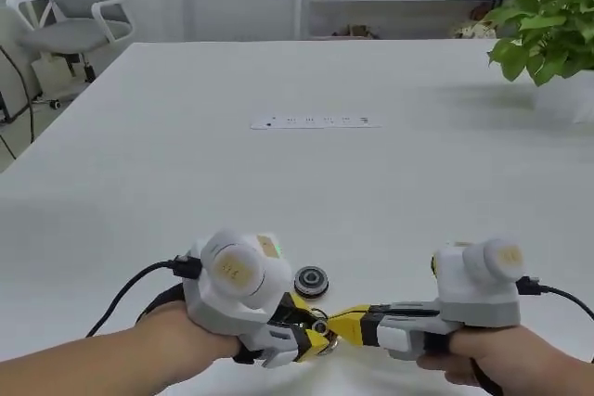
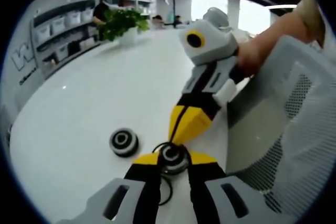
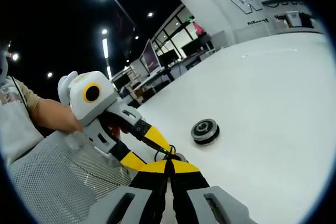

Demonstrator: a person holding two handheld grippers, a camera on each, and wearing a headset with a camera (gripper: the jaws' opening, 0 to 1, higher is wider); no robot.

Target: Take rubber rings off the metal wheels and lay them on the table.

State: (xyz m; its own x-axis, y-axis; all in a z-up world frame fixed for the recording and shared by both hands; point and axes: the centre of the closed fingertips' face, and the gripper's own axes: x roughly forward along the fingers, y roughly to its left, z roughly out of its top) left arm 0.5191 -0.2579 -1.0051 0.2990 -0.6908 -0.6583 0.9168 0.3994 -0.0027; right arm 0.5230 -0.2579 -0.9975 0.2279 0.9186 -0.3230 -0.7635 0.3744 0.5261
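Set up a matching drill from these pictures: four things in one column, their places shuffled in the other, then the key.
Things
1. held metal wheel
2. rubber ring
3. loose metal wheel
4. potted plant

Places
A. far right of the table
B. pinched by the right hand-held gripper
C. lying free on the table, beside the jaws
D. clamped in the left hand-held gripper

Pairs: 1-D, 2-B, 3-C, 4-A
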